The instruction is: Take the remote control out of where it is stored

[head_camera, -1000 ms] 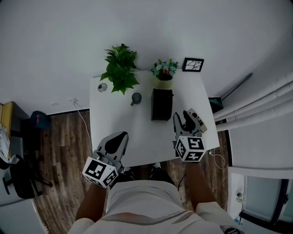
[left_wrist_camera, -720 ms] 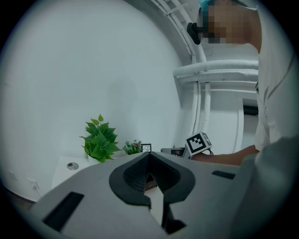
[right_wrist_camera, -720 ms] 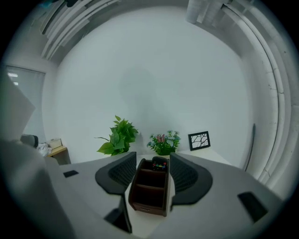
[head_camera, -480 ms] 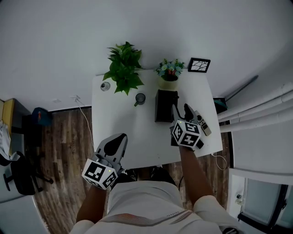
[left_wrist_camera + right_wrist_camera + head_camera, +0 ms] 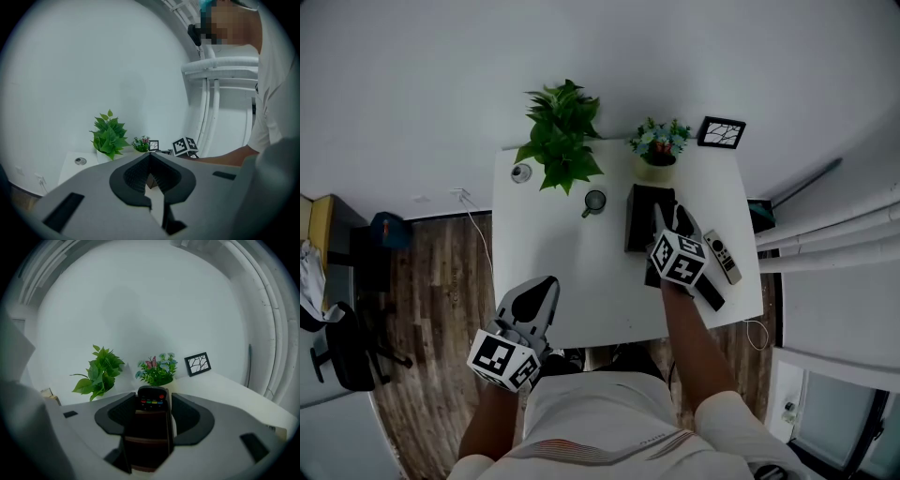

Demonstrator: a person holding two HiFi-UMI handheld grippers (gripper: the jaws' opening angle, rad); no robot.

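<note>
In the lower left of the head view, my left gripper (image 5: 546, 283) hangs at the near left corner of the table (image 5: 544, 234). Its own view shows the jaws closed together with nothing between them.

At the table's far left corner I see a small round thing (image 5: 521, 172), then the plant (image 5: 562, 136), then a mug (image 5: 595, 201) near the middle. Right of the mug stands the dark holder (image 5: 637, 220), and my right gripper (image 5: 671, 214) reaches it from the near side. Its jaws have just been opening and stand wide, one on each side of the holder. I cannot tell whether the pads touch its walls.

The black remote (image 5: 151, 401) stands upright in the holder, its top with coloured buttons poking above the rim, between the jaw tips. Behind the holder sits a pot of flowers (image 5: 659, 147). Right of the gripper a grey remote (image 5: 723, 256) lies flat on the table, apart from the holder. A framed picture (image 5: 721, 132) stands at the far right corner.
</note>
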